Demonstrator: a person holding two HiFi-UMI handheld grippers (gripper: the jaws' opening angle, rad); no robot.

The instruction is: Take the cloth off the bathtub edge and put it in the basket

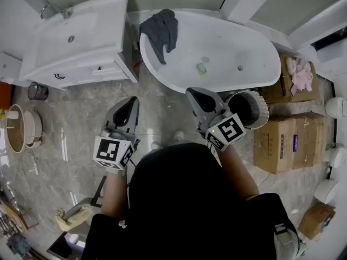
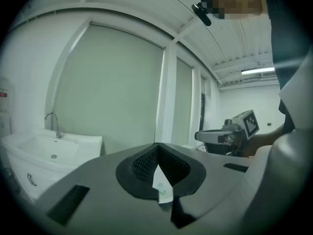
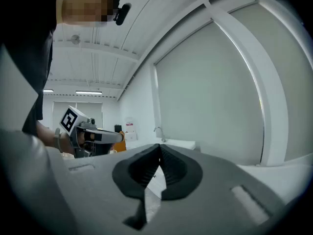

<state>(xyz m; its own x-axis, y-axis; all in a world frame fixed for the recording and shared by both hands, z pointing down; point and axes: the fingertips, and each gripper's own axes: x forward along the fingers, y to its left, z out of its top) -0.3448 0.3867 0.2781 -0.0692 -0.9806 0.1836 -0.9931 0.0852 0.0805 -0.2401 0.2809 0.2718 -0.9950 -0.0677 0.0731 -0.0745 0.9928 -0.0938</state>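
Standing short of the bathtub [image 1: 270, 69], the person holds the left gripper [image 1: 130, 105] and the right gripper [image 1: 193, 95] out in front, side by side and roughly level, well clear of everything, which reads as a ready stance ahead of the reach. Each gripper's jaws are pressed together at the tips with nothing between them, as both gripper views show plainly. The cloth [image 1: 161, 30], dark grey, hangs draped over the tub's far-left edge, part inside and part down the outside, well apart from both grippers. The basket [image 1: 264, 111], round and white with a dark hollow, sits on the floor just right of the right gripper, beside the tub's near side, so the carry looks short. Only the head view shows cloth, tub and basket; the gripper views look level, above them, at the wall, the left one catching the washbasin [image 2: 49, 153] and its tap [image 2: 53, 123], each also showing the other gripper
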